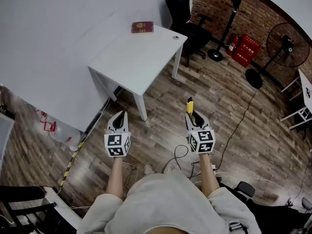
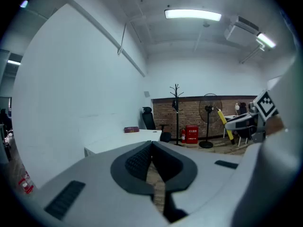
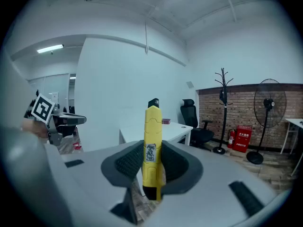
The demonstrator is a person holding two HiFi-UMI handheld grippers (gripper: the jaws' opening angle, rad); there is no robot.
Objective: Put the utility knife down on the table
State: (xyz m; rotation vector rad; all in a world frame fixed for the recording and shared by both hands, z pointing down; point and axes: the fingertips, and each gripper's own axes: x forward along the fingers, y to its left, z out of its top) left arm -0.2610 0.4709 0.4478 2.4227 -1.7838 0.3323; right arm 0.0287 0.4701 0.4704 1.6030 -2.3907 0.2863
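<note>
A yellow utility knife (image 3: 152, 150) with a black tip stands upright between the pads of my right gripper (image 3: 152, 164), which is shut on it. In the head view the utility knife (image 1: 189, 106) sticks out ahead of my right gripper (image 1: 194, 118), held over the wooden floor, short of the white table (image 1: 139, 57). My left gripper (image 1: 118, 122) hangs level beside it to the left, jaws shut with nothing between them; the left gripper view shows its pads (image 2: 142, 161) meeting at the tip. The white table (image 3: 165, 131) lies ahead in the right gripper view.
A dark red booklet (image 1: 142, 27) lies at the table's far edge. Behind the table stands a black office chair (image 1: 183, 13). A red box (image 1: 245, 49), a floor fan (image 1: 282, 50) and a coat stand (image 1: 229, 21) line the brick wall. Cables (image 1: 234, 130) run across the floor.
</note>
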